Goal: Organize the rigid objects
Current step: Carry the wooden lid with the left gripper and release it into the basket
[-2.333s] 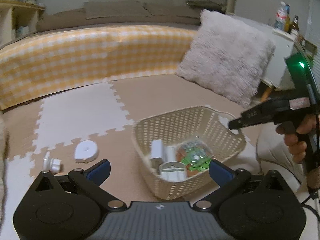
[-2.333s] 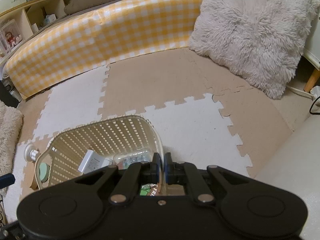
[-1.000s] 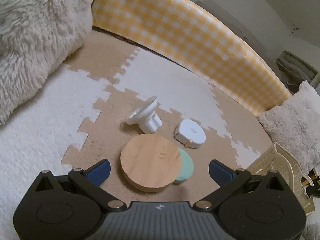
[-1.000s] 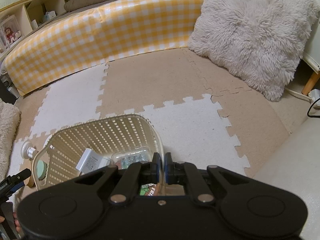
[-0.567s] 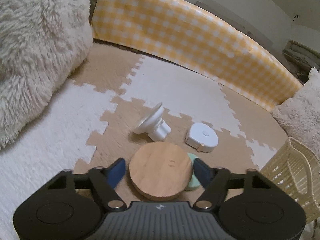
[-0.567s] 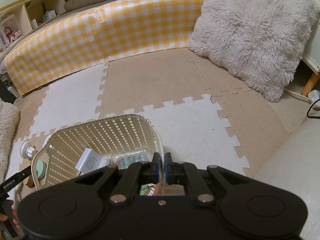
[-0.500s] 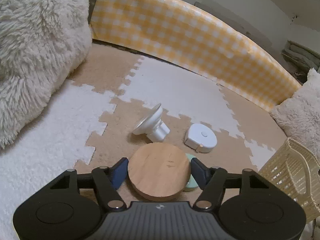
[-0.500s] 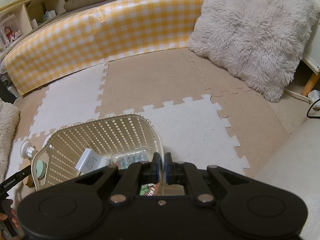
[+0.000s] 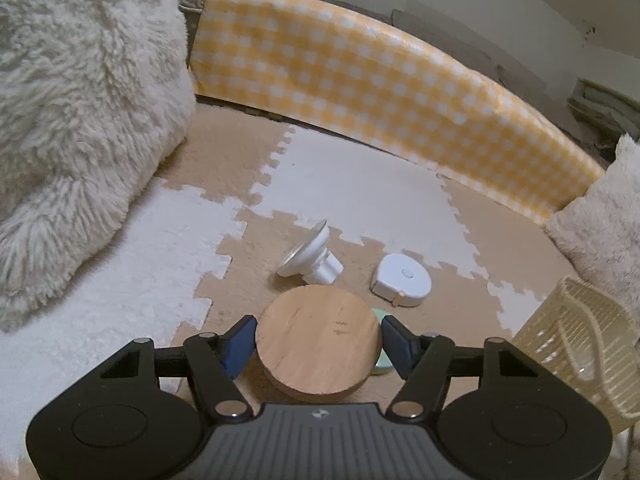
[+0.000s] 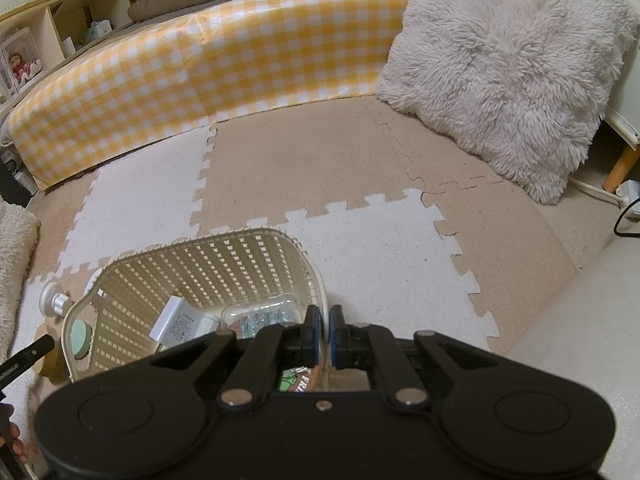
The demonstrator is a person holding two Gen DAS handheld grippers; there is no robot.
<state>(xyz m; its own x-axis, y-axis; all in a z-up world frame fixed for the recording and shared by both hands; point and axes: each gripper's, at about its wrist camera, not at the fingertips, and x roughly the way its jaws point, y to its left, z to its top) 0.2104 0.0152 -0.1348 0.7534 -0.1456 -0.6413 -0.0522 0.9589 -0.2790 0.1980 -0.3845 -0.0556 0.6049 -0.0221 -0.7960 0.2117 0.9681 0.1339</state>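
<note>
Jaws of the left gripper clamp a wooden disc; the right gripper hovers closed over the basket.

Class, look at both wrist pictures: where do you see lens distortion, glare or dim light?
Left wrist view: the fisheye bows the checked bumper into an arc, with dark vignette corners. Right wrist view: glare sheens the bumper's top near its left-centre; the shelf at upper left sits dim.
</note>
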